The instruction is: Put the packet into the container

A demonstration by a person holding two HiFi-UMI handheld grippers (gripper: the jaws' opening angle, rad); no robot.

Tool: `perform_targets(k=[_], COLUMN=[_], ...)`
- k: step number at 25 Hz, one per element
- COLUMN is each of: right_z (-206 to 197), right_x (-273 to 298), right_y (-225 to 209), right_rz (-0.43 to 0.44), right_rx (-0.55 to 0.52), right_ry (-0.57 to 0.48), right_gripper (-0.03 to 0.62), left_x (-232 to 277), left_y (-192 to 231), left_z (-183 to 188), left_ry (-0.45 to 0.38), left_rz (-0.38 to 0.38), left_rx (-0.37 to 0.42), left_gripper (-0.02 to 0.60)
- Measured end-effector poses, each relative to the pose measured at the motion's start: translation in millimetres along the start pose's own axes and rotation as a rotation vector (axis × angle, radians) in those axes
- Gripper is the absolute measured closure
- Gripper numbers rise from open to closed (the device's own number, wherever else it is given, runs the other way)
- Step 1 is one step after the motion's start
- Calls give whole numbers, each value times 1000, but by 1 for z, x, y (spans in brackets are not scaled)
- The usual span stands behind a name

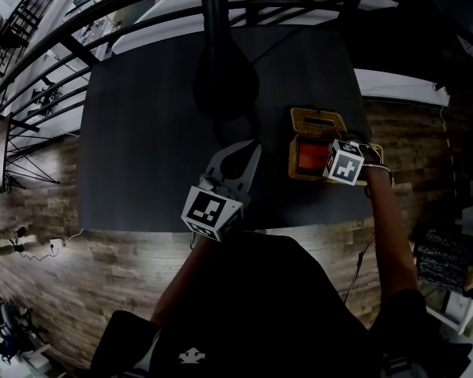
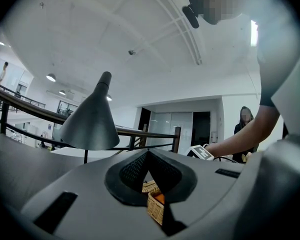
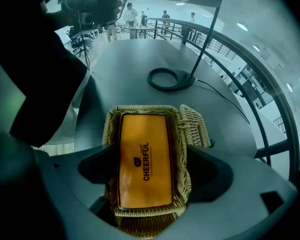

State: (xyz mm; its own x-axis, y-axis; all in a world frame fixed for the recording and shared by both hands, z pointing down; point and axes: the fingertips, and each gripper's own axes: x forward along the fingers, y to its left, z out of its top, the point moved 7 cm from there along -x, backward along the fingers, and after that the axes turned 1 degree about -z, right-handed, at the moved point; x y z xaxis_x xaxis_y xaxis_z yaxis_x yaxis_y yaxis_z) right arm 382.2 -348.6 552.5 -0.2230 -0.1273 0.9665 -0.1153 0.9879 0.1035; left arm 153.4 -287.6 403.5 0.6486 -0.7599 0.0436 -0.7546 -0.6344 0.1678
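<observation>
Our right gripper (image 3: 152,166) points down over the wicker basket (image 3: 189,129), and its jaws are wide apart and hold nothing. We see the orange packet (image 3: 144,159) lying flat inside the basket, between the jaws. We hold our left gripper (image 1: 251,150) level over the dark table (image 1: 142,132), left of the basket, with its jaws closed and empty.

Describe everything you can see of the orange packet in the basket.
The packet is a flat orange rectangle with a glossy, plastic-looking face and dark print reading CHEERFUL beside a small logo. It lies flat, face up, inside the wicker basket, filling nearly all of its floor. The right gripper hangs over it with jaws apart, one at each long side, not pressing on it.
</observation>
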Motion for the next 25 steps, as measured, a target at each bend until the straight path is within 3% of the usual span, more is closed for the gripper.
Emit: perform_targets(k=[6,7,9,13,19,25], right_z=[14,17,22,35,61,95], right_x=[-24,-31,-46,-76,-122,-155], right_y=[0,-1,-2,4,19,47], right_rz=[-44,-70,-134,-229,-392,-478], right_rx=[53,90,176,285,445,545], right_ry=[-90,-122,-198,-331,-568,-804], right_gripper=[183,213,349,415,579,589], left_x=[2,3,6,6,2,-8], left_y=[0,-1,-3,-3,2,12], left_z=[0,1,2,4,3,6], left_ry=[-2,-2,0,3,24,46], left_rz=[-27,-35,-52,-74,-111,-145], left_rx=[1,2,2,7,11,13], left_gripper=[575,575,575,575,575,575])
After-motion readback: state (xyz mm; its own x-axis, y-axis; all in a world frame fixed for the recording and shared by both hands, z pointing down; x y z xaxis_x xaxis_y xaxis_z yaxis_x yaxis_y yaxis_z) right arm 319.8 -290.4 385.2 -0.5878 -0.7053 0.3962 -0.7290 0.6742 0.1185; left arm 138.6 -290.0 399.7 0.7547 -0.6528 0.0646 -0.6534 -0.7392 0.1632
